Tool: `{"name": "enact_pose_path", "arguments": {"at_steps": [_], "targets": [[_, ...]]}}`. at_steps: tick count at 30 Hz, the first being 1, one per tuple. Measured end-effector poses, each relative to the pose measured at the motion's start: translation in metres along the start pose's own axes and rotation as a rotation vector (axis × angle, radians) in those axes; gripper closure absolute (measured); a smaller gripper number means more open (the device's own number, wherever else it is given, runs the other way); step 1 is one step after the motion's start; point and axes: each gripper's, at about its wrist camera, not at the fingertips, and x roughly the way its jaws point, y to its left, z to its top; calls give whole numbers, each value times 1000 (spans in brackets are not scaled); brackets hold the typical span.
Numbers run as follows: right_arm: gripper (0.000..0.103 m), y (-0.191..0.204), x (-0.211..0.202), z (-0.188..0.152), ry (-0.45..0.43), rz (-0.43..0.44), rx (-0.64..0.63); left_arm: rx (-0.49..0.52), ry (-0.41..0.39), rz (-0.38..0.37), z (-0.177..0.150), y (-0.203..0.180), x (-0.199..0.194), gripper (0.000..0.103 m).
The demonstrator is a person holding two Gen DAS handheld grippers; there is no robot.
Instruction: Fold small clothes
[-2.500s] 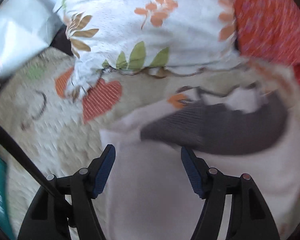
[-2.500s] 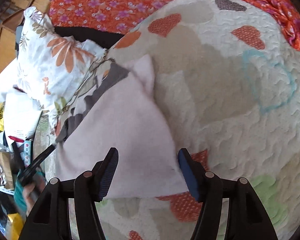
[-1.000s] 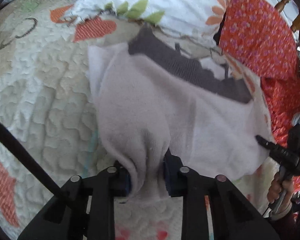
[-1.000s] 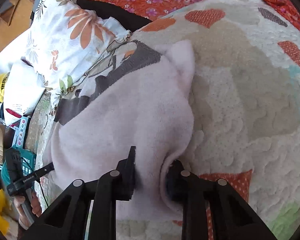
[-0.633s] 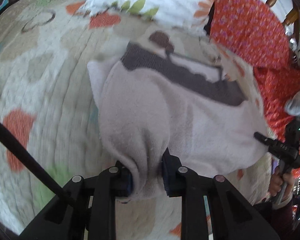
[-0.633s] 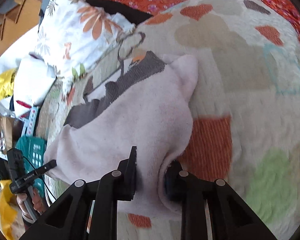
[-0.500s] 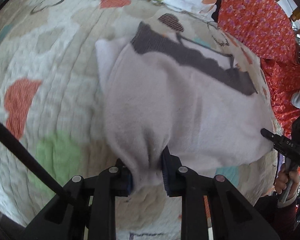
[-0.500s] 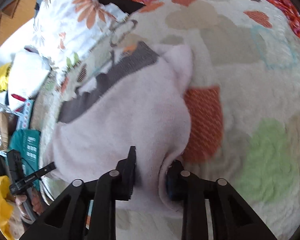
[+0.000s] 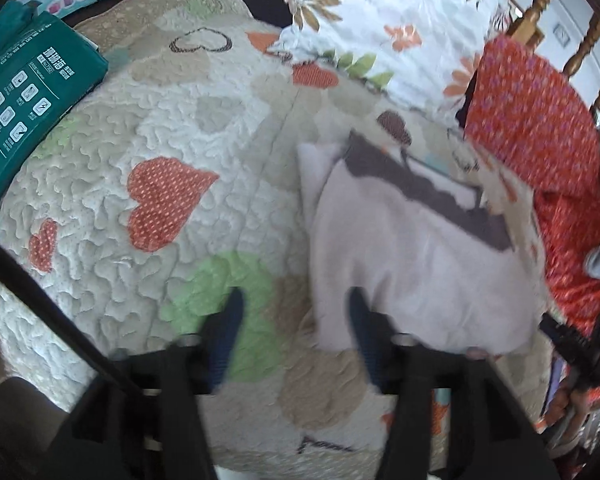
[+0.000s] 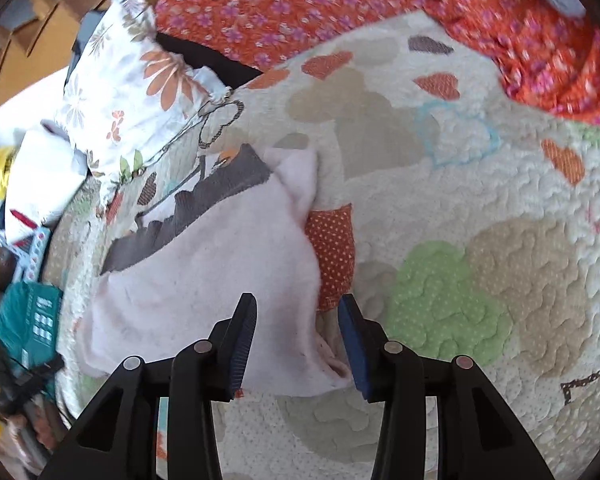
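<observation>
Both grippers have let go since half a second ago: the left gripper (image 9: 292, 334) and right gripper (image 10: 296, 334) now stand spread and released. The fleecy pale-pink garment with a grey ribbed band (image 10: 204, 276) lies flat on the quilted heart-patterned bedspread (image 10: 480, 208), near its pillow edge.

Each hand-held gripper, left (image 9: 292, 320) and right (image 10: 296, 328): black plastic frame, silver rivets, ribbed dark-blue pads (image 10: 244, 336).

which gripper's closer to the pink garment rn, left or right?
Right. The right gripper is open with the pink garment's near corner lying between its fingers. The left gripper is open beside the garment's edge, over the quilt.
</observation>
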Motion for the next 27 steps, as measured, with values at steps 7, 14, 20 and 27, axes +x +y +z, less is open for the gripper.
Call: {"name": "enact_pose_path", "arguments": {"at_steps": [7,14,20,27], "targets": [[57,23,7,-3,-28,-47,-110,171,81,74,-12,-30,50,42],[57,7,14,4,-18,-102,-61,170,36,352,-2,1,63,74],[51,-26,19,25,-53,-251,-1,-24,-120,207,4,38,32,59],[47,-38,23,38,-87,-358,-90,36,-331,247,-1,6,7,26]]}}
